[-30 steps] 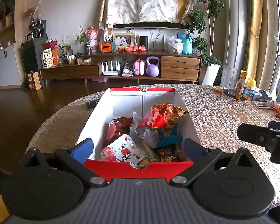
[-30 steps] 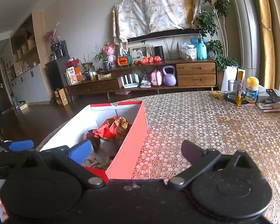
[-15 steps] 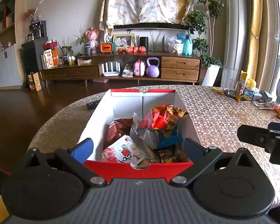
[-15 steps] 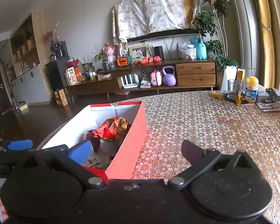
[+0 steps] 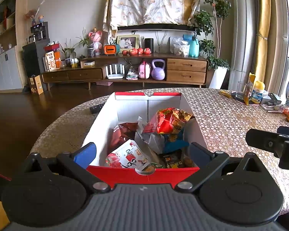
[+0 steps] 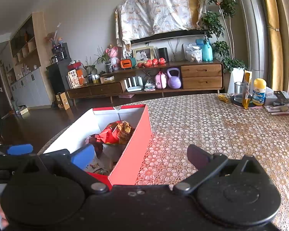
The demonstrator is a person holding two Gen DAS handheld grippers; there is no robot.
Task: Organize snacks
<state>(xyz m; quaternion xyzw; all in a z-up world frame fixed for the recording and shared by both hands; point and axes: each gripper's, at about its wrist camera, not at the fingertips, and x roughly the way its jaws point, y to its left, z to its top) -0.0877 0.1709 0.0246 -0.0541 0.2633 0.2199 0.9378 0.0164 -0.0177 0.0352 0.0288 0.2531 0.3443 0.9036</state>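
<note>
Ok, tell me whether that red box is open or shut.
Open. The box has no lid over it, and snack bags show inside from above in both wrist views.

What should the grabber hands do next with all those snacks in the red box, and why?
Probably dip the left gripper down onto the white and red packet nearest it. Both grippers are open and empty, the left one sits right over the red box, and the snack bags lie jumbled inside. The right gripper straddles the box's side wall, over the table.

White snack packet (image 5: pixel 128 156) bears printed characters, too small to read
</note>
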